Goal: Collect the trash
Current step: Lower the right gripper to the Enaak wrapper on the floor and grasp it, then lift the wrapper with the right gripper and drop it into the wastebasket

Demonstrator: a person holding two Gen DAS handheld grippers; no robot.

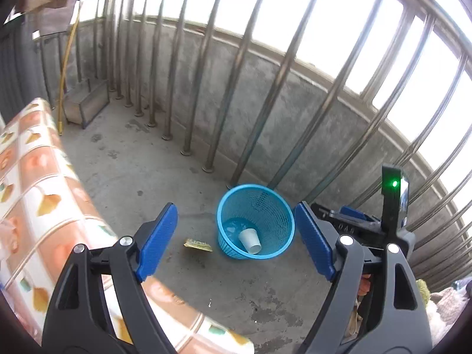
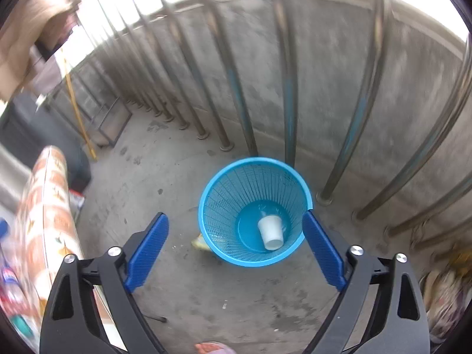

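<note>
A blue mesh waste basket (image 1: 267,206) stands on the concrete floor by the railing; it also shows in the right wrist view (image 2: 224,203). A white paper cup (image 1: 250,240) lies on its side inside the basket, also visible in the right wrist view (image 2: 270,232). A yellowish wrapper (image 1: 197,244) lies on the floor just left of the basket, and only its edge (image 2: 199,242) shows in the right wrist view. My left gripper (image 1: 236,236) is open and empty, high above the floor. My right gripper (image 2: 236,240) is open and empty above the basket; its body (image 1: 368,227) shows in the left wrist view.
A table with an orange patterned cloth (image 1: 38,194) is on the left. Metal railing bars (image 1: 236,88) and a low concrete wall (image 1: 309,118) stand behind the basket. A wooden step (image 1: 85,103) and a yellow stick (image 1: 66,67) are in the far corner. Clutter (image 2: 448,292) lies at right.
</note>
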